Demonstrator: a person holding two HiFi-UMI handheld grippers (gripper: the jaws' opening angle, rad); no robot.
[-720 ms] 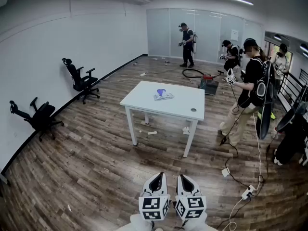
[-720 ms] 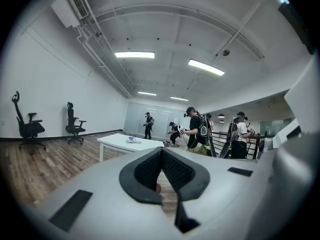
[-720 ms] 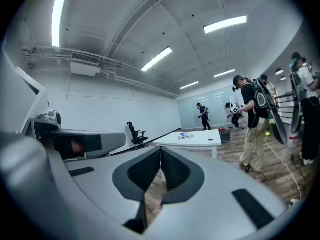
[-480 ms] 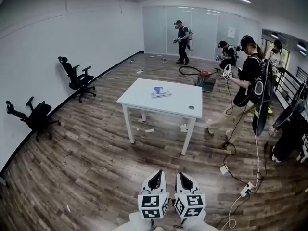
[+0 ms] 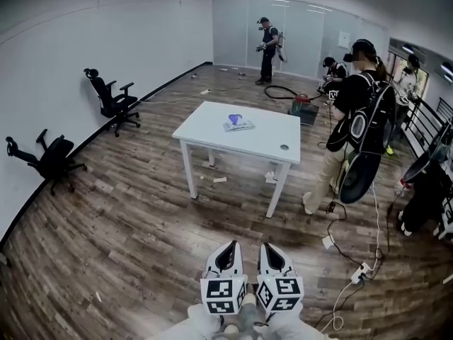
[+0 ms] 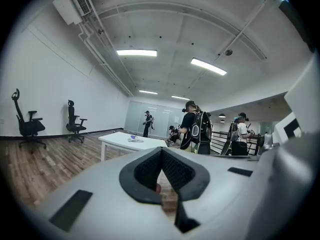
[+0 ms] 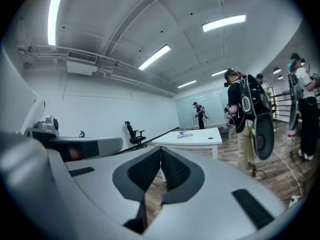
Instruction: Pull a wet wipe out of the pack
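The wet wipe pack [image 5: 238, 124] lies flat on the white table [image 5: 212, 134], a purple-blue wipe sticking up from its top. It is several steps ahead of me. The pack also shows small in the left gripper view [image 6: 133, 139] and in the right gripper view [image 7: 185, 134]. My left gripper [image 5: 226, 250] and right gripper [image 5: 274, 252] are held side by side low in the head view, pointing toward the table. The left gripper [image 6: 161, 151] is shut with nothing in it, and so is the right gripper [image 7: 161, 150].
A person with a backpack [image 5: 357, 112] stands at the table's right end. Cables and a power strip [image 5: 361, 268] lie on the wood floor to the right. One office chair [image 5: 113, 105] stands by the left wall, another [image 5: 49, 161] lies toppled. A small round object [image 5: 284, 147] sits on the table.
The table has come slightly nearer in the head view. The person with the backpack has stepped closer to the table's right end and turned away. Both grippers stay side by side, shut.
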